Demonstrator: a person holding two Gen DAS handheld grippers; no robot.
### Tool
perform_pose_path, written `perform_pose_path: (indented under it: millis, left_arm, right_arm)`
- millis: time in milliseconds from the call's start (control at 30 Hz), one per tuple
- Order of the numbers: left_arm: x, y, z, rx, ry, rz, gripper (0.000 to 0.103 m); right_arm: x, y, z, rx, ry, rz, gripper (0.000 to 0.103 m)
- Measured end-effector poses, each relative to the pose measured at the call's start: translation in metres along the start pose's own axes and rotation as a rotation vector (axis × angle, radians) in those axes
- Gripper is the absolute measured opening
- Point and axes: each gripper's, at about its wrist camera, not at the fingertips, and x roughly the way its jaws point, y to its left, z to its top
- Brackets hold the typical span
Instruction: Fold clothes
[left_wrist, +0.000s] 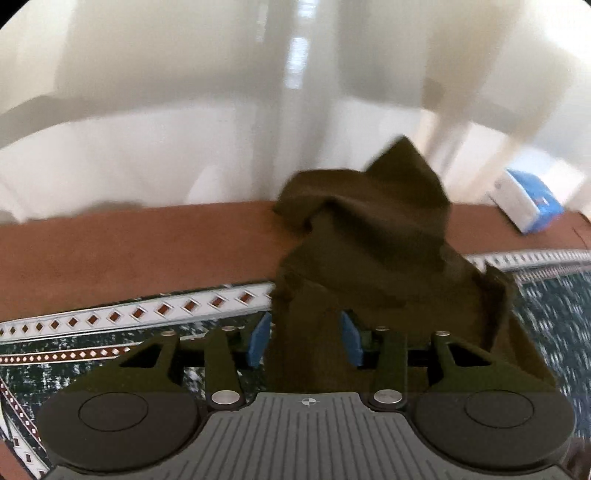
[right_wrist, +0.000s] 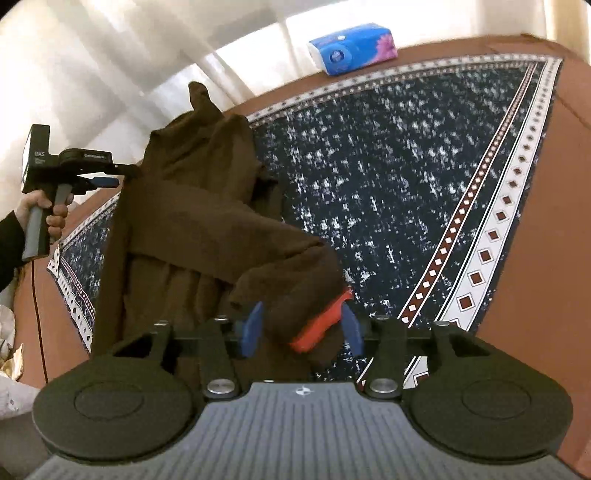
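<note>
The left claw (left_wrist: 306, 338) is pinching a bunch of the dark brown shirt (left_wrist: 373, 251), and the right claw (right_wrist: 301, 328) is pinching another part of it — the bit with an orange-red band (right_wrist: 320, 325) — so both claws are holding the shirt up over the blue patterned cloth (right_wrist: 406, 177) on the brown desk (left_wrist: 129, 247). A blue and white tissue pack (right_wrist: 351, 48) is lying near the far edge of the desk, well apart from the shirt.
</note>
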Motion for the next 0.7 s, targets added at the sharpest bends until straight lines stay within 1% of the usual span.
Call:
perform_pose_path:
  millis: [67,167,233,333,367,533,567,600,633,700]
  left_arm:
    - [0.003,-0.008,-0.006,0.031,0.013,0.001,0.059]
    - [0.007,-0.02,-0.015,0.077,0.031,0.004,0.059]
    - [0.016,-0.022,-0.016,0.072,0.051,0.013,0.059]
    - [0.032,-0.024,-0.016,0.075,0.083,0.041,0.059]
    - [0.034,-0.025,-0.015,0.085,0.078,0.051,0.06]
    - [0.04,-0.034,-0.014,0.151,0.078,0.083,0.067]
    - [0.041,-0.036,-0.015,0.158,0.076,0.087,0.067]
    - [0.041,-0.035,-0.014,0.149,0.079,0.085,0.069]
    - [0.04,-0.034,-0.012,0.135,0.088,0.081,0.07]
    - [0.039,-0.032,-0.008,0.107,0.105,0.072,0.069]
  right_arm:
    - [0.003,0.003,-0.001,0.011,-0.003,0.001,0.055]
    - [0.012,0.006,0.001,0.028,-0.007,-0.032,0.056]
    - [0.017,0.008,0.002,0.033,-0.017,-0.058,0.056]
    - [0.021,0.008,0.004,0.008,-0.035,-0.096,0.057]
    - [0.022,0.005,0.005,0.013,-0.036,-0.112,0.057]
    - [0.033,-0.019,0.004,0.085,-0.01,-0.088,0.057]
    - [0.034,-0.021,0.003,0.091,-0.005,-0.073,0.054]
    - [0.033,-0.023,0.005,0.1,-0.005,-0.059,0.048]
    - [0.031,-0.026,0.006,0.108,-0.006,-0.045,0.02]
    - [0.025,-0.028,0.009,0.116,-0.017,-0.019,0.02]
